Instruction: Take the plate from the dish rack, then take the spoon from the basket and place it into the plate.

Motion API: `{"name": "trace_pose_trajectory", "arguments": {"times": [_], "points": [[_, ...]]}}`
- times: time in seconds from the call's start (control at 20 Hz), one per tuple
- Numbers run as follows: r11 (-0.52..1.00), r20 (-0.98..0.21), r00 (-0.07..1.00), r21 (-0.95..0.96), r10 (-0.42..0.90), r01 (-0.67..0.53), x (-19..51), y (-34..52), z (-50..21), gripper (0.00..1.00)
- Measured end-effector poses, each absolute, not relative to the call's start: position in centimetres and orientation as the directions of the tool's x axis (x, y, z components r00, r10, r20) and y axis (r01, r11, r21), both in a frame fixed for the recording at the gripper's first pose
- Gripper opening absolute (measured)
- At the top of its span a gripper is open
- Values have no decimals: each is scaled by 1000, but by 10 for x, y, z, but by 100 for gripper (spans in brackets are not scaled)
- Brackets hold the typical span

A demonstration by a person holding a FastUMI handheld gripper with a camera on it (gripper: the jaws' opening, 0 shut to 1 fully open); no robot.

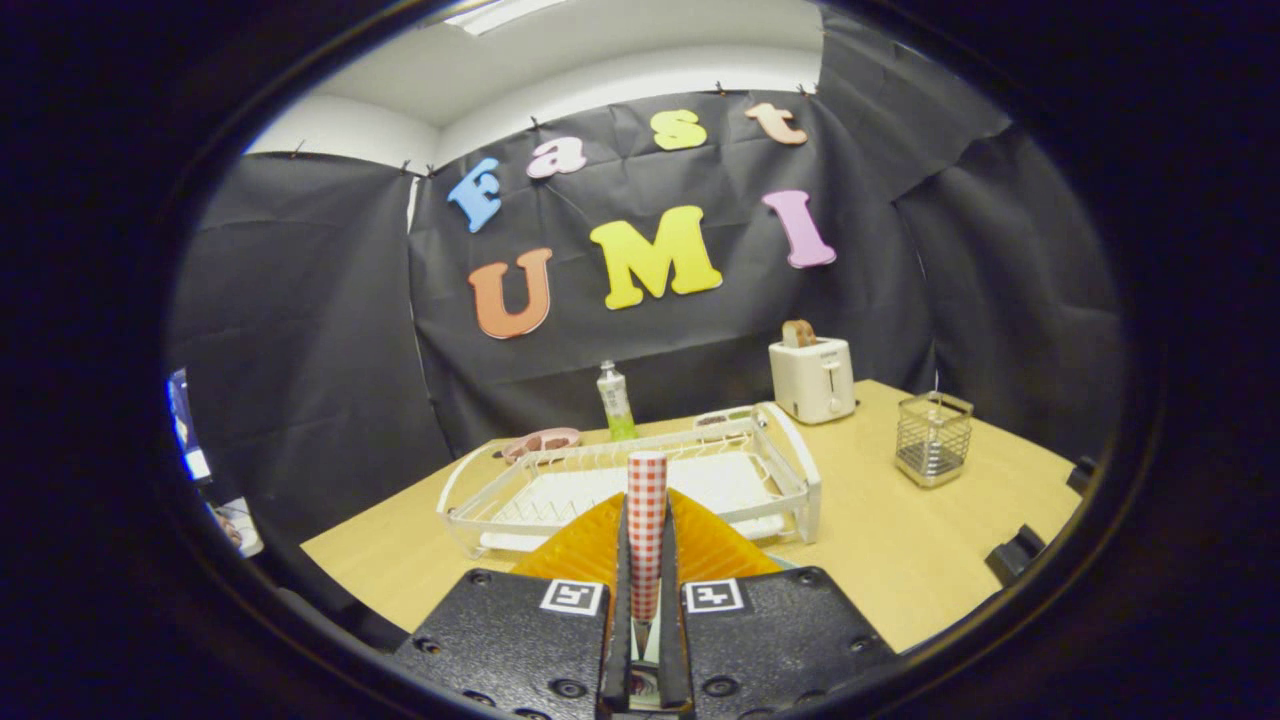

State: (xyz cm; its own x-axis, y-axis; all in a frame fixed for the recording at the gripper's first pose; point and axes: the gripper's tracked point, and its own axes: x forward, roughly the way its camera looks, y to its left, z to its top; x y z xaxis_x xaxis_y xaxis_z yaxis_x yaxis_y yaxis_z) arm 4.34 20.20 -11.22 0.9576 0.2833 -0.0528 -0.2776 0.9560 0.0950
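My gripper (pixel 646 560) is shut on the spoon (pixel 647 500), whose red-and-white checked handle stands upright between the two fingers and rises above their tips. Its bowl end is hidden low between the fingers. An orange ribbed plate (pixel 712 548) lies on the wooden table (pixel 900 540) directly under and just ahead of the fingers. Beyond the plate stands the white dish rack (pixel 803 478), with no dishes in its slots. The wire basket (pixel 933 438) stands to the right of the rack.
A white toaster (pixel 812 380) holding a slice of bread stands behind the rack's right end. A green-and-white bottle (pixel 616 402) and a pink bowl (pixel 540 442) sit behind the rack. Black clamps (pixel 1015 553) grip the table's right edge.
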Motion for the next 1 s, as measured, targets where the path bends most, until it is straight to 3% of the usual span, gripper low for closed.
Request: {"name": "trace_pose_trajectory", "arguments": {"times": [0.2,0.55,0.85,1.0], "points": [[964,-5,968,87,253,-251,50,199,-115,17],[976,-43,976,-26,214,-215,57,191,-130,21],[981,-105,976,-9,190,-192,54,172,-129,26],[988,-89,984,-19,154,-156,54,155,-118,49]]}}
